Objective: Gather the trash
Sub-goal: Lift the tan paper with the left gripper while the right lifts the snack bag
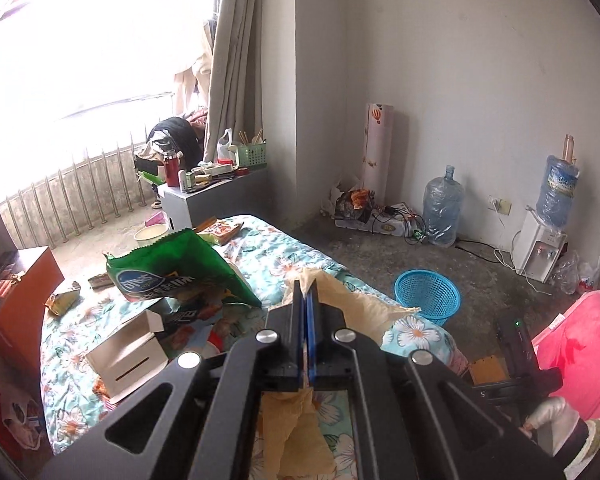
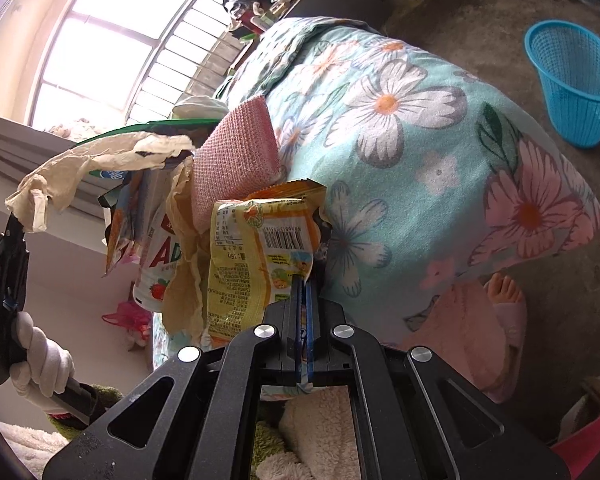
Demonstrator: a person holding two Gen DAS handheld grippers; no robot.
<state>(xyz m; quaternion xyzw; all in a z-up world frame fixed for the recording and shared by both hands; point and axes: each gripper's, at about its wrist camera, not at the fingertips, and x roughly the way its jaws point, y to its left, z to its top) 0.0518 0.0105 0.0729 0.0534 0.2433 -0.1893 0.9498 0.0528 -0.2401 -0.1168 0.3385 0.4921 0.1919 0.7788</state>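
So the left gripper (image 1: 307, 292) is clamped tight on a crumpled beige paper wrapper (image 1: 364, 312), which sticks out past the blue pads and hangs below the jaws too, lifted off the floral blanket (image 1: 268, 256). In the right wrist view you can see that same gripper (image 2: 14, 222) off to the left, held in a white-gloved hand (image 2: 40, 364), with the paper (image 2: 100, 164) trailing from its tip.

Right gripper (image 2: 303, 280) is pinched shut on the corner of a yellow snack packet (image 2: 256, 256), barcode side facing the camera. Behind the packet there's a pile: a pink textured sponge-like thing (image 2: 236, 152), a white carton with red letters and a strawberry (image 2: 156, 264), and a green bag (image 1: 172, 272).

Further out on the blanket sits an open white cardboard box (image 1: 128, 356). The blue mesh wastebasket (image 1: 428, 294) stands on the concrete floor just beside the bed edge, with water jugs (image 1: 444, 208) and a dispenser (image 1: 540, 248) against the wall.
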